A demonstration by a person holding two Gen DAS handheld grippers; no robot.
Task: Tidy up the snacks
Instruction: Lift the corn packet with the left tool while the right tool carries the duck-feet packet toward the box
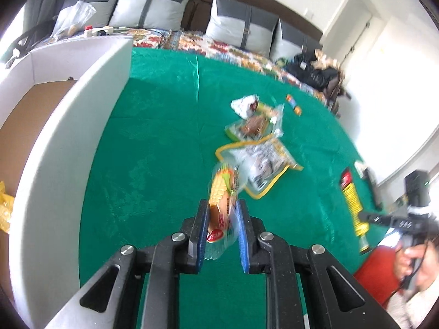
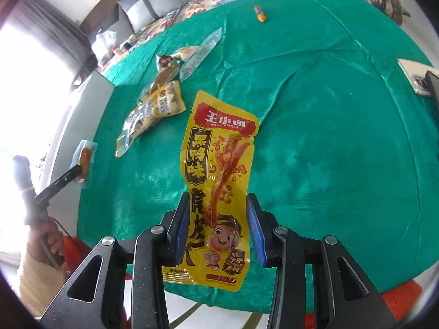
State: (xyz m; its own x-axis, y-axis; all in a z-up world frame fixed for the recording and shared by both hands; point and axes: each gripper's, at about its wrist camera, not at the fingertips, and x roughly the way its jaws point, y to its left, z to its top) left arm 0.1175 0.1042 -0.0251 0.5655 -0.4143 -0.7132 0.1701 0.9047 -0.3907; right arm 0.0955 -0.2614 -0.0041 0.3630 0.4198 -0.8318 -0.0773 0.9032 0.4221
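The left gripper (image 1: 221, 210) is clenched on a small sausage pack (image 1: 219, 205), lifted off the green surface (image 1: 153, 164). The right gripper (image 2: 219, 219) clamps a yellow pouch (image 2: 216, 181). Beyond lie more snacks (image 1: 256, 137) and a white box (image 1: 71, 115).

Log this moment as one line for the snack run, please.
left gripper: shut on sausage pack, lifted off green cloth | right gripper: around yellow snack pouch | box: beside cloth
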